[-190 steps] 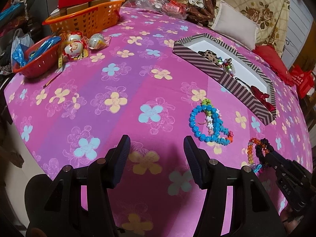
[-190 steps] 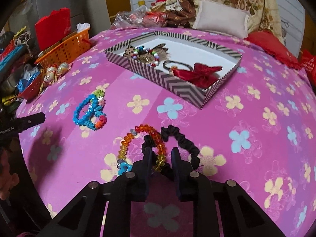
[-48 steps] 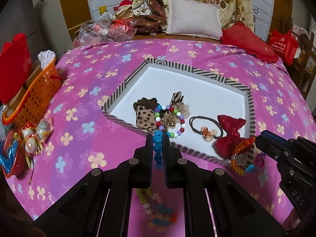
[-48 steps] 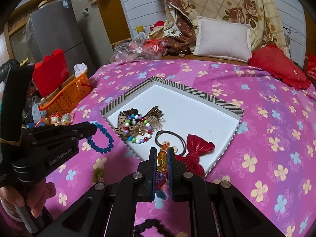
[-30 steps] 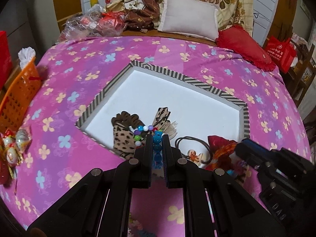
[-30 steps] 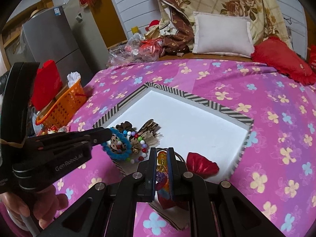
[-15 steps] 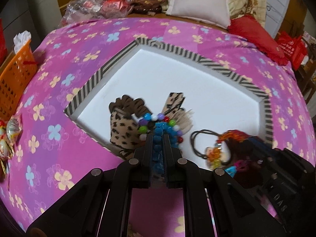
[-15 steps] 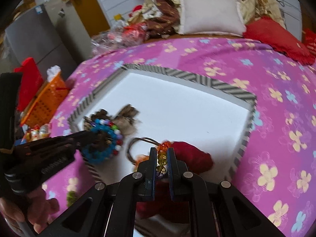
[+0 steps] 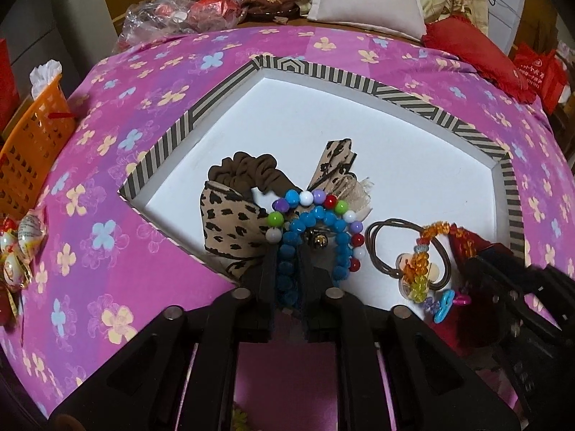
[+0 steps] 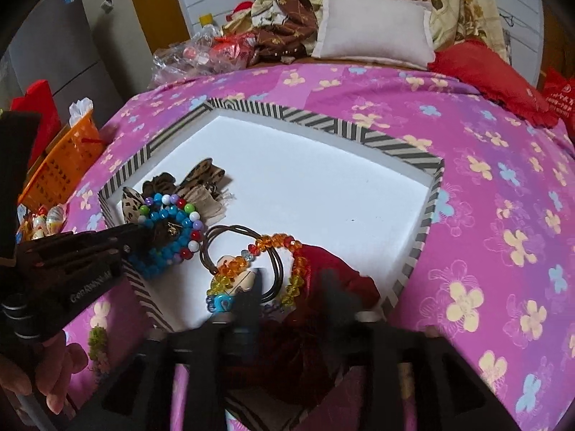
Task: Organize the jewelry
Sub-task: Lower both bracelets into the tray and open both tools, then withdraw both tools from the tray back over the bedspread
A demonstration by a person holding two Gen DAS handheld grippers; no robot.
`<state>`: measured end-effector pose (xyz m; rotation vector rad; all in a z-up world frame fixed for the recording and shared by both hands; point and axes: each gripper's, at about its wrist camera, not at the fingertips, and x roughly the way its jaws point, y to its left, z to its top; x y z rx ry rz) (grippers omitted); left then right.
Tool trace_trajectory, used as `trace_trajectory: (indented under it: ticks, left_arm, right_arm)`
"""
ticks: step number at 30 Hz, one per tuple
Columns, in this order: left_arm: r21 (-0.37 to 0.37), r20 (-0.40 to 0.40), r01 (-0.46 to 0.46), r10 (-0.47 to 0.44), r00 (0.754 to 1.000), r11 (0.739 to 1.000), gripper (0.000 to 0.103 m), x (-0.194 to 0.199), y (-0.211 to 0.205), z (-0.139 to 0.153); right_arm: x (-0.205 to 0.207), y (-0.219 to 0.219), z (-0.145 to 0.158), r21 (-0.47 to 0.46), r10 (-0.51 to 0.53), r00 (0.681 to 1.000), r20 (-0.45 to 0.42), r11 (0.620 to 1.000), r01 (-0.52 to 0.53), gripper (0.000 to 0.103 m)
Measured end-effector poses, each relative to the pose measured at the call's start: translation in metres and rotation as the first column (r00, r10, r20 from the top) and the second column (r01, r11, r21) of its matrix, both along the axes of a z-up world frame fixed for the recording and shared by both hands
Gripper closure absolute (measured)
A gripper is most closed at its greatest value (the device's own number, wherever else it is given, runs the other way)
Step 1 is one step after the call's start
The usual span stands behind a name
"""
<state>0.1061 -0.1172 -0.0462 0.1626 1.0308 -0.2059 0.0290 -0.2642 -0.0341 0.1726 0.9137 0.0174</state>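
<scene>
A pink cloth with flowers (image 9: 151,143) covers the desk. An orange basket (image 9: 28,151) sits at its left edge, with small wrapped sweets (image 9: 21,244) near it. Behind are a white pillow (image 10: 373,32), a red cushion (image 10: 492,75) and clear plastic bags (image 9: 172,14).

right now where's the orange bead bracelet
In the right wrist view the orange bead bracelet lies in the striped tray near its front edge, draped over the brown hair tie, with the red bow to its right.
</scene>
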Motion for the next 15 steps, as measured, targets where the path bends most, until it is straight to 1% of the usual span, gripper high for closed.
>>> trace_trajectory:
  ticks: [1,3,5,6,9,15]
  left_arm:
    - [-0.006,0.004,0.005,-0.005,1.000,1.000,0.082,-0.001,0.000,0.001]
    - [-0.010,0.017,0.014,-0.014,1.000,1.000,0.070,-0.005,-0.001,0.003]
    - [-0.009,0.028,0.021,-0.021,0.999,1.000,0.062,-0.008,-0.001,0.006]
    - [-0.009,0.033,0.025,-0.024,0.999,1.000,0.060,-0.010,-0.001,0.007]
    - [-0.007,0.045,0.026,-0.026,0.999,1.000,0.055,-0.014,0.000,0.011]
    - [-0.008,0.077,0.012,-0.011,0.997,1.000,0.052,-0.029,0.007,0.022]
  right_arm:
    - [-0.001,0.001,0.001,-0.005,0.000,1.000,0.000,1.000,0.000,0.061]
    - [-0.005,0.001,0.003,-0.005,0.000,1.000,0.004,1.000,0.000,0.061]
    - [-0.008,0.001,0.005,-0.004,-0.001,1.000,0.008,1.000,0.001,0.061]
    - [-0.011,0.001,0.006,-0.010,-0.003,1.000,0.012,1.000,0.003,0.061]
    - [-0.019,0.002,0.012,-0.026,-0.012,1.000,0.027,1.000,0.013,0.061]
    - [-0.038,0.002,0.025,-0.029,-0.040,0.998,0.057,0.999,0.042,0.061]
